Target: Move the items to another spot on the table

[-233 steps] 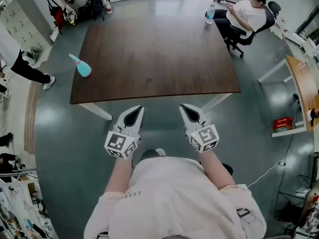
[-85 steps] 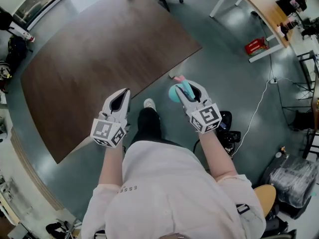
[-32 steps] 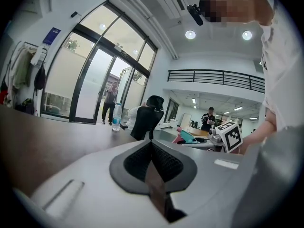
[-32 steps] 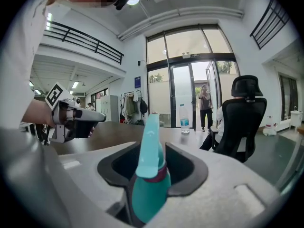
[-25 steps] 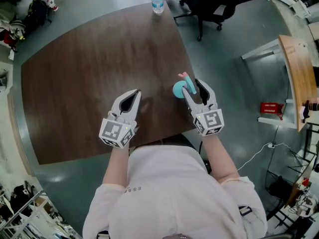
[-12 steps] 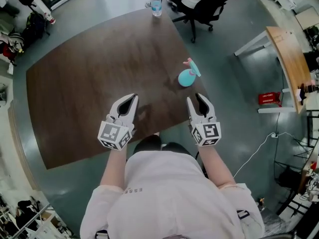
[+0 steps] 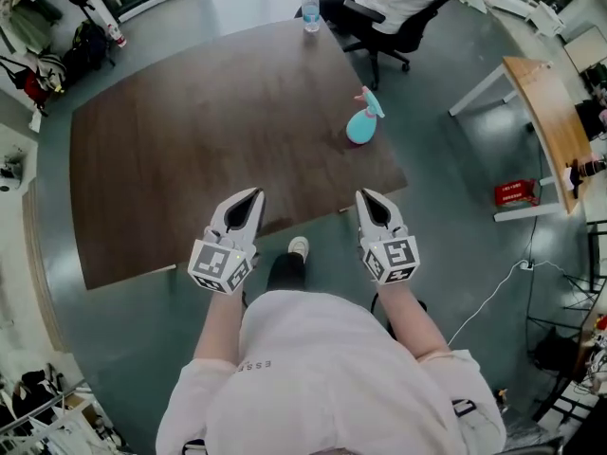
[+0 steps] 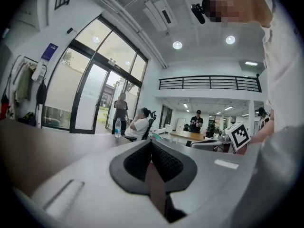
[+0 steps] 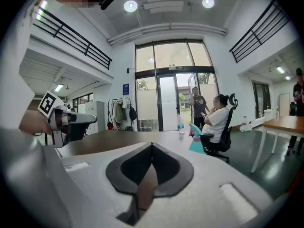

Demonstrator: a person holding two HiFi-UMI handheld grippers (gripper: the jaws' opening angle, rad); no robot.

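The teal spray bottle [image 7: 361,124] stands upright on the dark wooden table [image 7: 190,140], near its right edge and free of both tools; the right gripper [image 7: 366,195] hangs at the table's near edge, well apart from it, jaws pressed together on nothing; the left gripper [image 7: 254,195] is likewise closed and empty; the placement looks finished, so if the water bottle [image 7: 310,9] at the far edge is next, spread the jaws wide before reaching, come in level at mid-body, and squeeze gently lest it tip.
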